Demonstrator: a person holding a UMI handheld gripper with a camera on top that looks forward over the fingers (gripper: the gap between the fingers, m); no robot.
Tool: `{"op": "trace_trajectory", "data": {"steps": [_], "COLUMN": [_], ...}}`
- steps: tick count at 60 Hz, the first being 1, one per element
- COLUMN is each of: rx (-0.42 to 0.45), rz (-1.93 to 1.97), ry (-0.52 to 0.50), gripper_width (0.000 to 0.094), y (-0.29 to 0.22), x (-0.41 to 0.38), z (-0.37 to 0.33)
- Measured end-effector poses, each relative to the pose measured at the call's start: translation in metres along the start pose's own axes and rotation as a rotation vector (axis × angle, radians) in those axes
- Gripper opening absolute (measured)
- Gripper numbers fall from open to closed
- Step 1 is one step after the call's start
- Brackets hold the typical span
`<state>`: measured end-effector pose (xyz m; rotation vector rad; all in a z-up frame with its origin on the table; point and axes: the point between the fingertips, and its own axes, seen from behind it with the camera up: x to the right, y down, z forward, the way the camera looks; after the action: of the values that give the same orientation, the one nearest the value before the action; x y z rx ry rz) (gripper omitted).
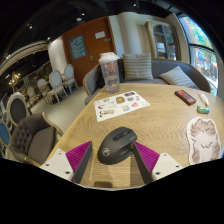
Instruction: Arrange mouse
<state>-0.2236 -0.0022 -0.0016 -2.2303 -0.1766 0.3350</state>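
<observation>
Gripper view: a dark mouse (118,144) lies on a wooden tabletop (150,125) between the fingers of the hand-held gripper (113,158).

The fingers stand spread wide, magenta pads (76,155) at either side of the mouse with a gap showing on each side, so it rests on the wood itself. Beyond the mouse lies a white sheet (122,103) printed with coloured stickers; its writing is too small to read. Behind the sheet stands a clear lidded tumbler (109,72); I cannot tell what is in it. To the right lie a small dark red flat object (186,97), a white cat-shaped mat (203,137) and a small white-and-green item (204,106). Around the tabletop: a grey sofa with cushions (150,68), pale chairs (45,88), a wood-panelled wall (82,42) and windows (192,38).
</observation>
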Motion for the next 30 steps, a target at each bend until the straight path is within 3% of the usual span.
{"op": "trace_trajectory", "data": {"steps": [9, 11, 14, 21, 30], "rx": [-0.023, -0.03, -0.031, -0.018, 0.01], "rz": [-0.042, -0.064, -0.115, -0.111, -0.132], "ry": [0.044, 0.061, 0.108, 0.107, 0.054], "gripper_width": [0.0823, 0.0777, 0.0633, 0.0485, 0.0433], "y": [-0.01, -0.016, -0.018, -0.022, -0.025], "x": [0.001, -0.001, 0.01, 0.0, 0.0], "z": [0.023, 0.045, 0.047, 0.057, 0.051]}}
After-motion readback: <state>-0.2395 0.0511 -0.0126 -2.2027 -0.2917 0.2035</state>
